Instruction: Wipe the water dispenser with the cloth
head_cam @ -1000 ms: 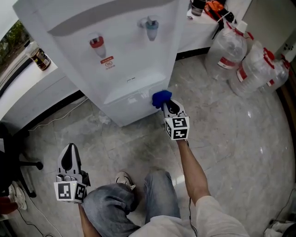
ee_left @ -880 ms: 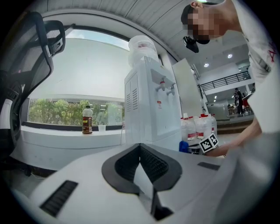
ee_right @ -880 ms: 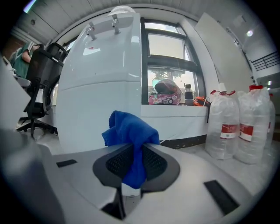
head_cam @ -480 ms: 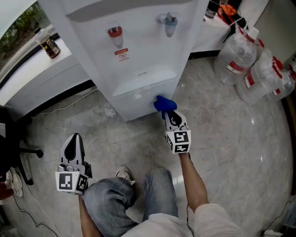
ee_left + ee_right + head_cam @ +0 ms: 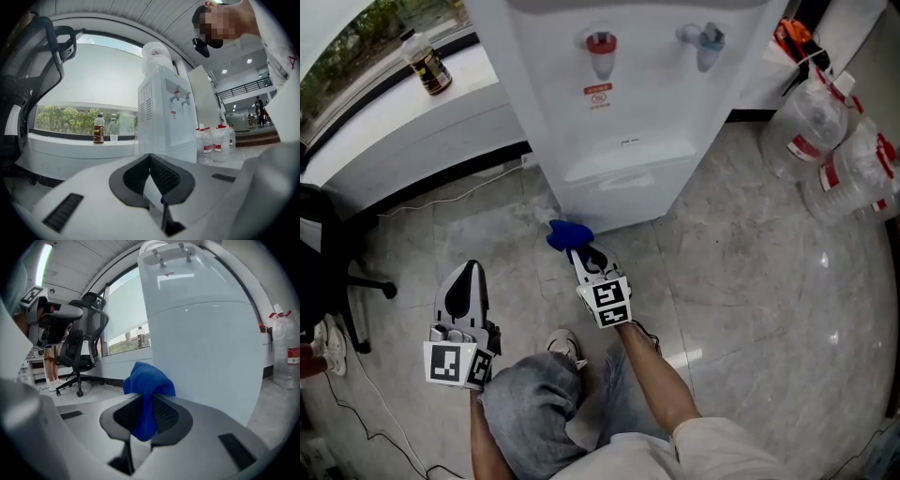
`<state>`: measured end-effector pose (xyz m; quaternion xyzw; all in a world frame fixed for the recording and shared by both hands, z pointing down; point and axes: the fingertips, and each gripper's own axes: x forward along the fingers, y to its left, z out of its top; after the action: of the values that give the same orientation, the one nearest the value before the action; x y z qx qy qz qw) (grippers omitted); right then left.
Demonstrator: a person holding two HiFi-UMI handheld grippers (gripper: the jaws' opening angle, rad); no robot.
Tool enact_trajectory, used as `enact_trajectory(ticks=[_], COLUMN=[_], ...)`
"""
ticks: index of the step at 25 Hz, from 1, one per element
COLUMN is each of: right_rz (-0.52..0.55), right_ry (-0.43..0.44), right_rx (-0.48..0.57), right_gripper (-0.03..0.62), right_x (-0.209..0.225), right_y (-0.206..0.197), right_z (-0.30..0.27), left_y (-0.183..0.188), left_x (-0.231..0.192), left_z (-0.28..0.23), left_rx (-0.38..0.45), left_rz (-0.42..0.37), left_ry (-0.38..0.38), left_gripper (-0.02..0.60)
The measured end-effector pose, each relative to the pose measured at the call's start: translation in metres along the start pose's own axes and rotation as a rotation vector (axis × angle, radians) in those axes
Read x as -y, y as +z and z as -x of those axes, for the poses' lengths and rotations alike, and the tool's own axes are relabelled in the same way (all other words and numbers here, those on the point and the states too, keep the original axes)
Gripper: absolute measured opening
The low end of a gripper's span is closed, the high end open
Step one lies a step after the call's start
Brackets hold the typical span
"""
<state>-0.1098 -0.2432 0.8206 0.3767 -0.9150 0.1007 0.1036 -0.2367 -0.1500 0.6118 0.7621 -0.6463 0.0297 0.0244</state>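
The white water dispenser (image 5: 623,103) stands at the top centre of the head view, with a red tap (image 5: 600,44) and a blue tap (image 5: 710,37) on its front. My right gripper (image 5: 579,253) is shut on a bunched blue cloth (image 5: 567,234), held low near the dispenser's front left bottom corner. In the right gripper view the cloth (image 5: 149,385) sticks up between the pads, with the dispenser's side (image 5: 201,333) close behind it. My left gripper (image 5: 467,289) hangs low at the left, shut on nothing, far from the dispenser (image 5: 164,117).
Large clear water jugs (image 5: 839,159) stand on the marble floor at the right. A brown bottle (image 5: 427,61) sits on the window sill at the upper left. A black office chair (image 5: 323,253) is at the far left, and a cable (image 5: 431,202) runs along the wall.
My right gripper has carried the cloth leftward from the dispenser's lower right front to its lower left corner. The view has shifted, and the left gripper stays low at the left.
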Motion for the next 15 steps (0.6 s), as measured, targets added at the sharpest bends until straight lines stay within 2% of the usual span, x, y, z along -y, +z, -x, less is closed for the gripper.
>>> enact_trajectory(ticks=[3,7,15], right_rz=[-0.004,-0.002,-0.057], right_ry=[0.017,-0.026,-0.253], right_rx=[-0.018,-0.034,-0.027], right_gripper=[0.066,0.066,0.066], right_x=[-0.006,0.026,0.144], right_y=[-0.006,-0.012,-0.017], right_z=[-0.019,-0.023,0.029], left_y=[0.0,0.0,0.003], left_x=[-0.008,-0.012,-0.008], left_z=[0.002,0.001,-0.005], left_rx=[0.001,0.01,0.01], left_rz=[-0.003,-0.011,-0.022], left_ry=[0.016,0.024,0.01], left_gripper=[0.012,0.012,0.012])
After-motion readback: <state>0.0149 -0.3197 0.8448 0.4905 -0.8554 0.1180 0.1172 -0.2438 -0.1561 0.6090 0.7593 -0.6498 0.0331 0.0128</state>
